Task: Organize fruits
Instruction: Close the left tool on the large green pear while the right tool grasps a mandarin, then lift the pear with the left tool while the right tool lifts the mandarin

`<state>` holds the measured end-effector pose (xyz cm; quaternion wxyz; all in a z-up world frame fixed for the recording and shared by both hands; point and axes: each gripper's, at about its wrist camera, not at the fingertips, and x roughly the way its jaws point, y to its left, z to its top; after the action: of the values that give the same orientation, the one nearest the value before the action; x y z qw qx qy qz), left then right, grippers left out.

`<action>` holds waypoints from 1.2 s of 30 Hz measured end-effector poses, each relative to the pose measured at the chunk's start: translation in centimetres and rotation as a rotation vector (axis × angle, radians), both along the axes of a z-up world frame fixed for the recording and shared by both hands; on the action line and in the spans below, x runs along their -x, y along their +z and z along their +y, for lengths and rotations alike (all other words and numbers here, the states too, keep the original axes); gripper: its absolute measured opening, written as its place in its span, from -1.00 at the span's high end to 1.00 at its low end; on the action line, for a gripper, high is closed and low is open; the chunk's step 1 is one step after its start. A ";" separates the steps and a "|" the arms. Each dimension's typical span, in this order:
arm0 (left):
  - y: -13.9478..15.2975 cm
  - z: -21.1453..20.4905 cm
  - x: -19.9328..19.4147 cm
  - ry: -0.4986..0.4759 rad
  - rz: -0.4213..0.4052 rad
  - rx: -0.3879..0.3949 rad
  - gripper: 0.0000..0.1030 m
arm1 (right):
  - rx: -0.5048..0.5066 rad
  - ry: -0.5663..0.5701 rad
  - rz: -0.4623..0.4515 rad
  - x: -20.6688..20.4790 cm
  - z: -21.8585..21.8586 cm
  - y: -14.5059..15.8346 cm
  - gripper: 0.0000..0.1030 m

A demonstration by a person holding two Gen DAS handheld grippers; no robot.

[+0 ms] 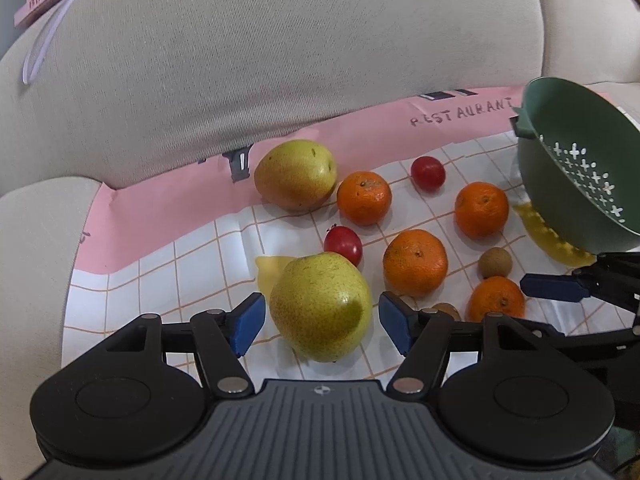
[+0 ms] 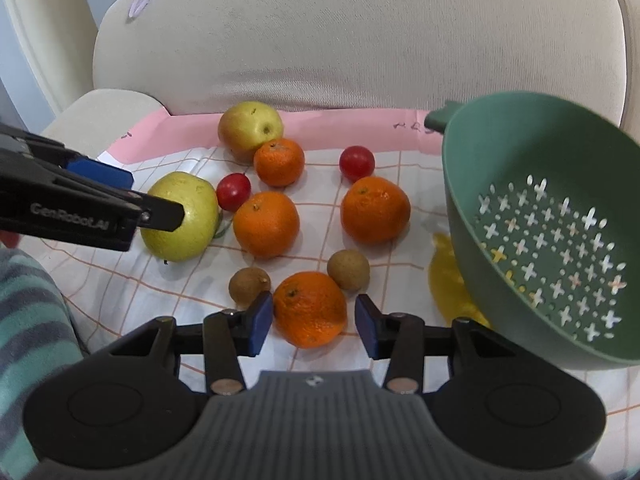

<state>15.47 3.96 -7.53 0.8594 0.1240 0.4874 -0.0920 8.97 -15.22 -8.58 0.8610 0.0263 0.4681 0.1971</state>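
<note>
In the left wrist view a yellow-green pear (image 1: 320, 308) lies on the checked cloth (image 1: 160, 280) between the blue pads of my left gripper (image 1: 322, 322). Its jaws are open, with a thin gap on each side of the pear. My right gripper (image 2: 314, 324) stands open around the nearest orange (image 2: 310, 308); the left pad is right at the peel and a gap shows at the right pad. A green colander (image 2: 560, 220) sits tilted to the right. The left gripper's fingers (image 2: 80, 208) hide part of the pear (image 2: 188, 216) in the right wrist view.
A second pear (image 1: 296, 174), several more oranges, two small red fruits (image 1: 428, 172) and brown longans (image 2: 348, 268) lie scattered on the cloth. Beige sofa cushions (image 1: 280, 60) rise behind it. A striped sleeve (image 2: 24, 320) is at lower left, and a yellow patch (image 2: 448, 280) shows under the colander.
</note>
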 end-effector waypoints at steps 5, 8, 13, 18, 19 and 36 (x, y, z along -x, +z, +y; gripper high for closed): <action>-0.9 0.4 -0.5 0.028 0.022 0.018 -0.49 | -0.024 -0.002 0.043 -0.2 0.0 -0.8 0.17; -1.2 0.5 -0.8 0.043 0.029 0.036 -0.49 | -0.034 -0.006 0.043 -0.3 -0.1 -1.0 0.17; -1.6 0.6 -1.0 0.069 0.022 0.053 -0.50 | -0.040 -0.004 0.035 -0.2 -0.1 -1.1 0.16; -1.5 0.5 -0.9 0.068 0.012 0.059 -0.41 | -0.037 0.009 0.021 0.1 -0.2 -1.1 0.17; -1.5 0.5 -0.9 0.069 0.012 0.058 -0.41 | -0.035 0.011 0.019 0.3 -0.2 -1.0 0.17; -0.4 0.0 1.6 0.091 0.070 0.063 -0.37 | 0.032 0.040 -0.002 1.9 -0.1 -0.2 0.18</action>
<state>13.86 3.96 -7.91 0.8487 0.0712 0.5191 -0.0722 7.08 -15.36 -8.75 0.8577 0.0031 0.4708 0.2067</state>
